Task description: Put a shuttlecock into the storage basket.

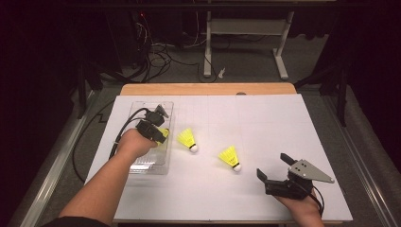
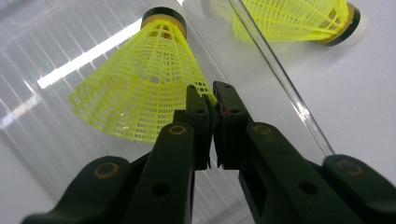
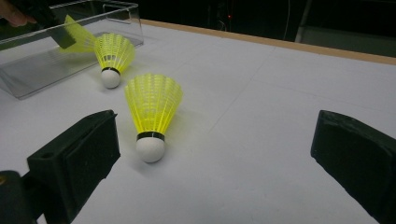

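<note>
The plastic shuttlecock pinched by the matt black left gripper has a neon-yellow lattice skirt and a black band under its cork; the two shuttlecocks lying on the white paper sheet, one and another, match it, with white corks

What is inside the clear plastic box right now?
Inside the clear plastic box is one yellow shuttlecock, pinched at its skirt rim by the left gripper. In the high view, hand and gripper cover part of the box, so anything beneath them cannot be seen.
</note>
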Motion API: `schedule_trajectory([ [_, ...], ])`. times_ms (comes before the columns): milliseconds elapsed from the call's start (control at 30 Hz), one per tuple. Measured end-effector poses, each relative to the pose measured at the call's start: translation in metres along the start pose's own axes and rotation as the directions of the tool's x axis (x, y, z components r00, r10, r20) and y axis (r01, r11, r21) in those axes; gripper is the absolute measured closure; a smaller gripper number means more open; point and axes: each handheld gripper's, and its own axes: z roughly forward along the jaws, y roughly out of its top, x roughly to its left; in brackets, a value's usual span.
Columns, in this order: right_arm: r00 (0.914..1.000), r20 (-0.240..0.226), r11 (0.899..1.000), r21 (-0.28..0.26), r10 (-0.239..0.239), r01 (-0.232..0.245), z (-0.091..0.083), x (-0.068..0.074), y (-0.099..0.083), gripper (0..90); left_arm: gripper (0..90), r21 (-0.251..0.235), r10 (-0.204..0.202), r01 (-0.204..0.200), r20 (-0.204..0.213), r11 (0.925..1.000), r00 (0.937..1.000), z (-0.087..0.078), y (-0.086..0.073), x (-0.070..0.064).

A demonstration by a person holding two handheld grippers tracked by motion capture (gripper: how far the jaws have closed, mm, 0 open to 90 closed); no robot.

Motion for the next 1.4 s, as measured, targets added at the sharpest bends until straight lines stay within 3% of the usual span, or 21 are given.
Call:
schedule_trajectory([
  [467, 1.0, -0.001, 1.0, 0.001, -0.003, 0.003, 0.0, 0.0, 0.0, 1.8, 79.2, 0.014, -0.007, 0.007, 0.017, 0.9999, 0.9998, -0.001, -0.003, 0.0],
  [767, 1.0, -0.005, 1.0, 0.001, 0.0, 0.0, 0.001, 0.0, 0.0, 1.9, 60.3, 0.039, -0.023, 0.022, 0.043, 0.999, 0.9988, -0.004, -0.004, 0.003],
  [967, 1.0, -0.001, 1.0, -0.001, 0.005, -0.005, 0.0, -0.001, -0.001, 1.9, 53.6, 0.059, -0.035, 0.031, 0.062, 0.9977, 0.9975, -0.005, -0.006, 0.007],
  [1400, 1.0, 0.002, 1.0, -0.001, 0.003, -0.003, 0.0, 0.0, 0.0, 1.9, 39.4, 0.064, -0.051, 0.047, 0.062, 0.9968, 0.9968, -0.009, -0.011, 0.005],
])
